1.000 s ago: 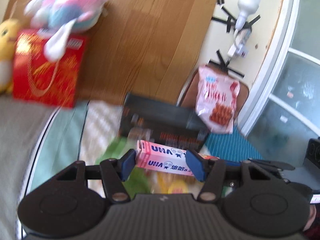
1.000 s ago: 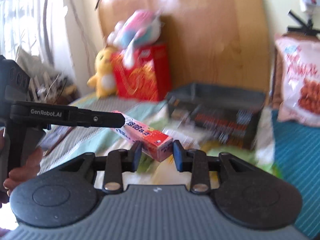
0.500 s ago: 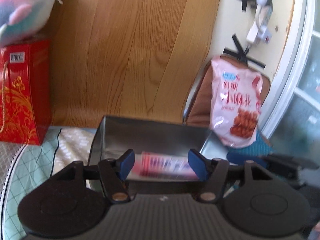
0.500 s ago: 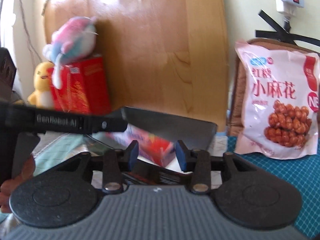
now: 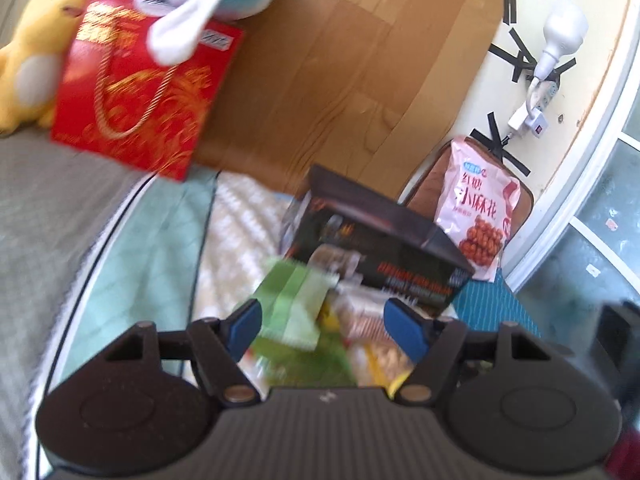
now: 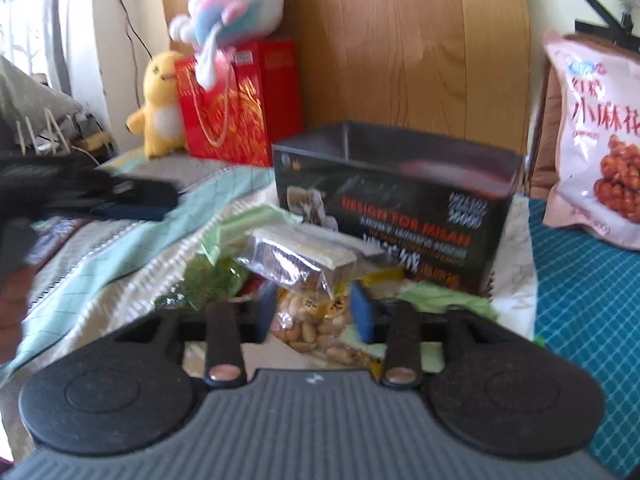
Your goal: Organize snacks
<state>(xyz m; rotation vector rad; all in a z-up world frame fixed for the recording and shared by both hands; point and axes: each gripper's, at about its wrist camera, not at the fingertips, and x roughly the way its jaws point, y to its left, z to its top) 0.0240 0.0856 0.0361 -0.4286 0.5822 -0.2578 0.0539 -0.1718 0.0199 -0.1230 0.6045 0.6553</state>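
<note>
A black open-topped box (image 5: 380, 248) stands on the bed, also in the right wrist view (image 6: 400, 200). In front of it lies a heap of snacks: a green packet (image 5: 292, 304), a clear pack of wafers (image 6: 296, 256) and a bag of peanuts (image 6: 312, 324). My left gripper (image 5: 324, 324) hovers over the heap, its jaws opening with nothing gripped. My right gripper (image 6: 314, 316) is low over the peanuts; its blue pads stand apart on either side of the bag and are not seen pressing on it. The left gripper is a dark blur (image 6: 120, 196) in the right wrist view.
A pink snack bag (image 5: 476, 216) leans on a chair to the right of the box. A red gift bag (image 5: 136, 92) with plush toys (image 5: 28, 52) stands against the wooden headboard at the back left. A blue mat (image 6: 580, 320) lies on the right.
The pink carton that both grippers carried to the black box is out of both. Both views have drawn back and down to the snack heap. The left jaws stand wider.
</note>
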